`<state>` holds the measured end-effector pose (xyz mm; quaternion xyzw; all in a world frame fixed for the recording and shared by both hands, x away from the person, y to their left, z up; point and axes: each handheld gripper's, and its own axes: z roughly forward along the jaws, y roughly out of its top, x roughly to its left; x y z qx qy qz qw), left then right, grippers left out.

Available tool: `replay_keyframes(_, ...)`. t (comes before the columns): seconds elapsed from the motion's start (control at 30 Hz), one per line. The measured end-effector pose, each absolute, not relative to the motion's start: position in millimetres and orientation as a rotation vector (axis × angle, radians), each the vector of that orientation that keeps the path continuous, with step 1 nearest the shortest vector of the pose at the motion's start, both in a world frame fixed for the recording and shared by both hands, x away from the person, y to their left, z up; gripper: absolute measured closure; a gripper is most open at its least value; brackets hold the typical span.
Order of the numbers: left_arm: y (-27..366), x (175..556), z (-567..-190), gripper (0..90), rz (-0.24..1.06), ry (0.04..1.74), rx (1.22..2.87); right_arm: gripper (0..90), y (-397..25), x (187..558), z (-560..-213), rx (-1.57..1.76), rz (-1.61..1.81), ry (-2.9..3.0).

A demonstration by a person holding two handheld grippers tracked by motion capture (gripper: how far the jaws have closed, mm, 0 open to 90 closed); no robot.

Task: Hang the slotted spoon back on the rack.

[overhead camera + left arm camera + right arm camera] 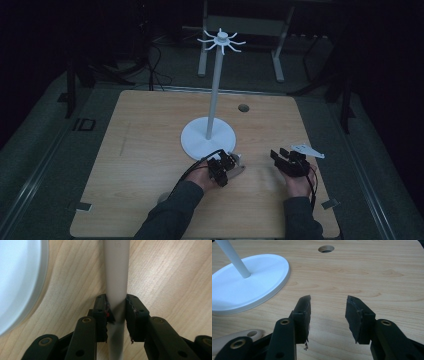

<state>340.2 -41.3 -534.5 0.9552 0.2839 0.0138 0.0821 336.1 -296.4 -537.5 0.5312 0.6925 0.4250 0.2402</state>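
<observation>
Near the table's (pixel 125 150) front edge, just in front of the white stand's base (pixel 207 140), the left gripper (pixel 116 315) pinches a pale utensil handle (pixel 116 272) lying flat. Judged best: keep it squeezed mid-handle and lift level. The right gripper (pixel 328 315) hangs spread, holding nothing.

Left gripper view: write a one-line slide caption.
Left gripper shut on a pale utensil handle lying on the wooden table, beside the white stand base.

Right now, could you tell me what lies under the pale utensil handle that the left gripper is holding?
Bare wooden table lies under the handle; the left gripper clamps it. The jaws hide the table beneath the clamped part.
</observation>
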Motion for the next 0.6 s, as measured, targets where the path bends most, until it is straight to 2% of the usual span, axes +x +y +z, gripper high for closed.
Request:
replay_keyframes(0.4,-41.1,337.8,-533.6,73.9,0.102,0.845,2.859,55.0,-296.9,336.1,-537.5,1.454,1.161,1.893)
replay_keyframes(0.6,-31.6,336.9,-517.3,73.9,0.186,0.881,2.77,54.1,-296.4,336.9,-539.9,1.452,1.144,1.901)
